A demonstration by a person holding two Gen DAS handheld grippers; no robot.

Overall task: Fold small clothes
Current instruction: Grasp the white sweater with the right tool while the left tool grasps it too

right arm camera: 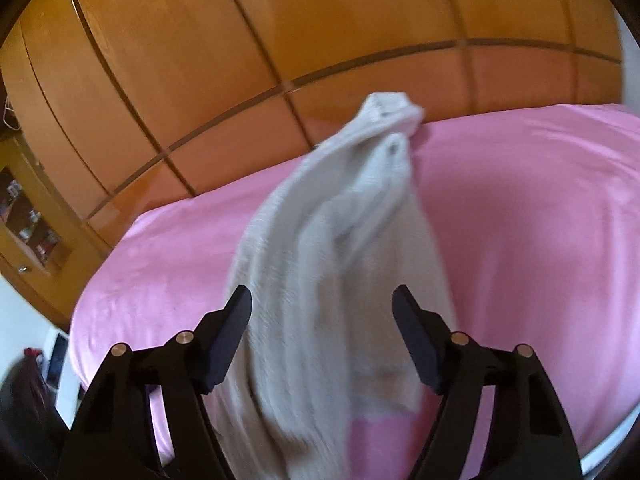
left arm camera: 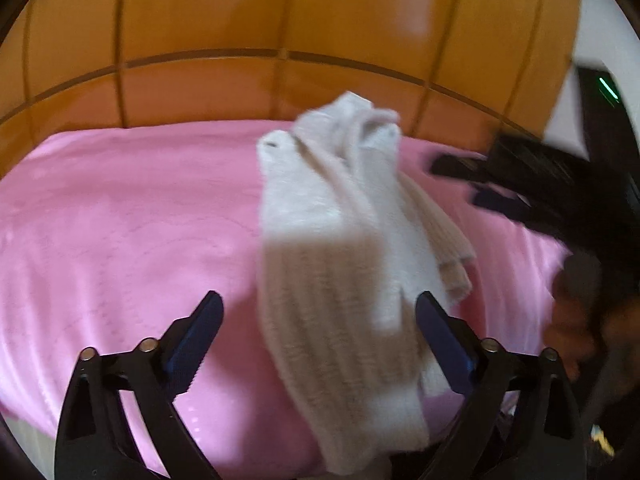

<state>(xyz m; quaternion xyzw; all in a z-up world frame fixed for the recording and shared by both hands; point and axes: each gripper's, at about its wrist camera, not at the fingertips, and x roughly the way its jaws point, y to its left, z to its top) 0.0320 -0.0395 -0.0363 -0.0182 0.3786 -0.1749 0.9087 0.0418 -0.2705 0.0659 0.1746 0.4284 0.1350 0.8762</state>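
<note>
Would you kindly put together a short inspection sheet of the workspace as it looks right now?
Surface: pink bedsheet, smooth, covering the bed.
Job's things: one cream knitted garment, bunched lengthwise on the sheet, partly folded over itself; blurred in both views.
Clutter: nothing seen on the sheet.
Grippers: left claw open, fingers either side of the garment's near end; right claw open, also straddling the garment, and seen blurred at the right of the left wrist view. Contact cannot be told.
Cables: a thin cord at the far left edge, unclear.
Surroundings: glossy wooden panelling behind the bed; a shelf with small items at left.
</note>
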